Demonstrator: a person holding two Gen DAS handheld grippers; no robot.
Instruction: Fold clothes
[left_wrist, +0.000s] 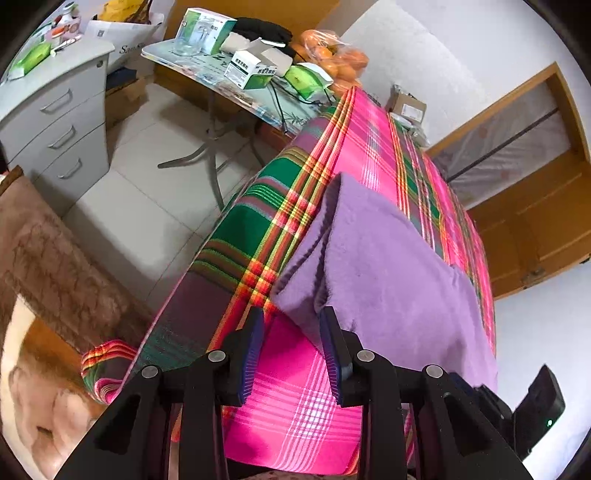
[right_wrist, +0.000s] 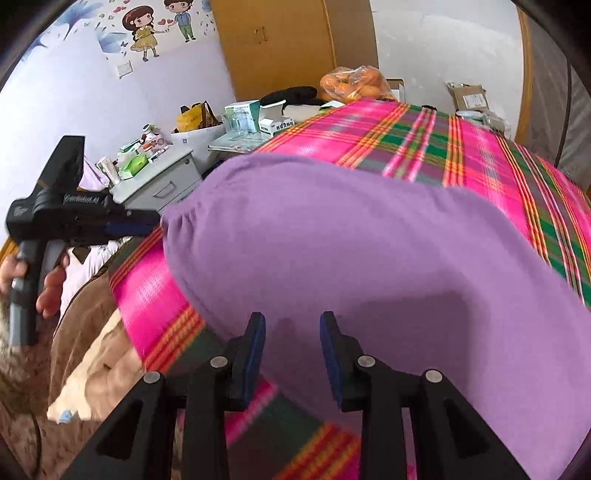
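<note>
A purple garment (left_wrist: 384, 273) lies folded on the pink, green and yellow plaid cloth (left_wrist: 373, 147) that covers the table. My left gripper (left_wrist: 291, 325) is open at the garment's near corner, with a layered edge between its blue pads (left_wrist: 255, 343). In the right wrist view the garment (right_wrist: 351, 240) fills the middle. My right gripper (right_wrist: 291, 328) is open with the cloth's near edge between its jaws. The left gripper also shows there (right_wrist: 129, 221), at the garment's left end.
A grey drawer cabinet (left_wrist: 59, 122) stands at the left. A folding table (left_wrist: 221, 77) holds boxes and a bag of oranges (left_wrist: 332, 55). A brown blanket (left_wrist: 55, 266) lies at the near left. Wooden doors (left_wrist: 535, 206) are at the right.
</note>
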